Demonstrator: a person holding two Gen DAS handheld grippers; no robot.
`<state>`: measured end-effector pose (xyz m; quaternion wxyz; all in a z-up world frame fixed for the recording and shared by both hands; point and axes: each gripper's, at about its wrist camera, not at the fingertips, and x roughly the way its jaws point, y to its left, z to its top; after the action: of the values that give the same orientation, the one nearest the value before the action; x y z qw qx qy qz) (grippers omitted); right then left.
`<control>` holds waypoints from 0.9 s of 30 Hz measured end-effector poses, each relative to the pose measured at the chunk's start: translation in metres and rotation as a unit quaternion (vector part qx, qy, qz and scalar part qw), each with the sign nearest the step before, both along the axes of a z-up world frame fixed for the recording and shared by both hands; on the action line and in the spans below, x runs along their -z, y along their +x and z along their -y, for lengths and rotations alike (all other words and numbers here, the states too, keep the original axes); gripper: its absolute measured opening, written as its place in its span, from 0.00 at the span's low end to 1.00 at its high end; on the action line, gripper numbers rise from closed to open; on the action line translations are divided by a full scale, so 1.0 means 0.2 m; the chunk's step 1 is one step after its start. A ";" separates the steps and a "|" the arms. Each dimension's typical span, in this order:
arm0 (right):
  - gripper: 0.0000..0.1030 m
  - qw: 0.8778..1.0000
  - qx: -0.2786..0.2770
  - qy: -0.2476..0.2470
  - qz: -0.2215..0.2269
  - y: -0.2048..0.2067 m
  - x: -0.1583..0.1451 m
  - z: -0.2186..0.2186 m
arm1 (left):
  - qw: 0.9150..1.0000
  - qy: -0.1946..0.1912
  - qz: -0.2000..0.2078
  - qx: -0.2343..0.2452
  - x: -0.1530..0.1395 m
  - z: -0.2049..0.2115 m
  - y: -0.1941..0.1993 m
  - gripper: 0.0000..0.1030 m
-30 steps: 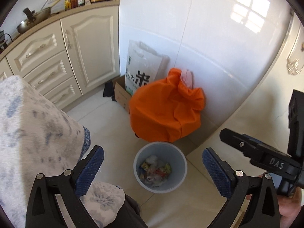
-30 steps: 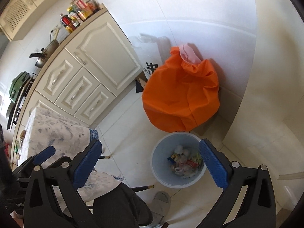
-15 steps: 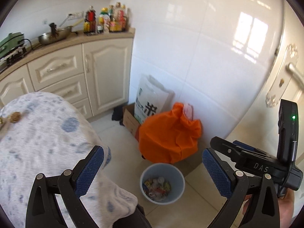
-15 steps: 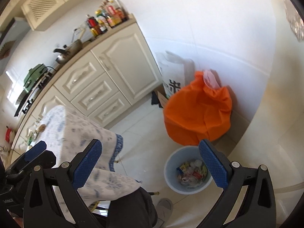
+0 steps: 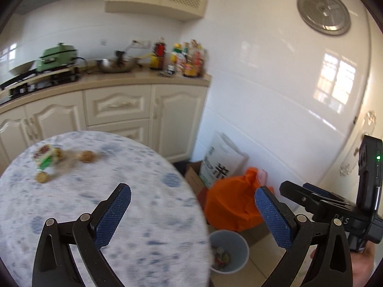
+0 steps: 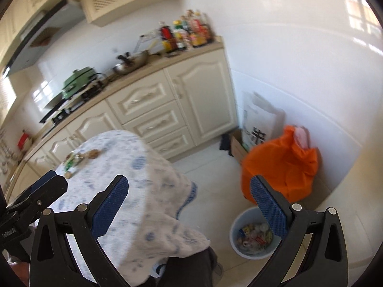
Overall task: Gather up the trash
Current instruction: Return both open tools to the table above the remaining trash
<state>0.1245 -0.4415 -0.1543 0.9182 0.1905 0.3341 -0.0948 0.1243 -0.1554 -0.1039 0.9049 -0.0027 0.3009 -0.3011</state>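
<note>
A round table [image 5: 134, 191] with a white and blue cloth holds a small heap of trash [image 5: 46, 159] at its far left: a green and red wrapper and brown round bits [image 5: 86, 156]. The heap also shows in the right wrist view [image 6: 74, 159]. A pale blue bin [image 5: 237, 246] with wrappers in it stands on the floor right of the table, also in the right wrist view [image 6: 235, 234]. My left gripper [image 5: 191, 215] is open and empty above the table's near edge. My right gripper [image 6: 189, 205] is open and empty, above the table edge and floor.
An orange sack [image 5: 229, 208], a white printed bag [image 5: 222, 165] and a cardboard box [image 5: 194, 174] stand against the white tiled wall. Cream cabinets [image 5: 119, 110] carry a wok, bottles [image 5: 182, 59] and a green cooker [image 5: 57, 56]. The right gripper's body [image 5: 335, 208] shows at right.
Both views have swung up from the bin on the floor toward the table and counter. The tabletop and its trash heap have come into sight. Both grippers stay open.
</note>
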 end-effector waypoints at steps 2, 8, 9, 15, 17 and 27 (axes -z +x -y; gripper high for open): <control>1.00 1.000 -0.021 -0.007 0.005 0.04 -0.03 -0.09 | 1.000 -0.005 0.010 -0.019 -0.03 -0.10 -0.01 0.99; 1.00 0.995 -0.091 -0.021 0.020 0.22 -0.09 -0.41 | 0.995 -0.008 0.036 -0.089 -0.08 -0.45 -0.04 0.99; 1.00 0.994 -0.102 -0.025 0.023 0.25 -0.10 -0.46 | 0.994 -0.008 0.038 -0.100 -0.09 -0.49 -0.03 0.99; 1.00 0.988 -0.145 -0.042 0.025 0.42 -0.10 -0.70 | 0.987 0.009 0.039 -0.154 -0.07 -0.70 0.01 0.99; 1.00 0.986 -0.156 -0.047 0.023 0.49 -0.08 -0.76 | 0.985 0.017 0.035 -0.168 -0.04 -0.76 0.03 0.99; 1.00 0.979 -0.196 -0.054 -0.006 0.81 0.08 -0.92 | 0.976 0.057 -0.009 -0.210 0.09 -0.82 0.40 0.99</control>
<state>0.2873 -0.2567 -0.1699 0.9259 0.0714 0.3647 0.0679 0.2041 0.0085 -0.1216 0.9436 -0.0169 0.3189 -0.0871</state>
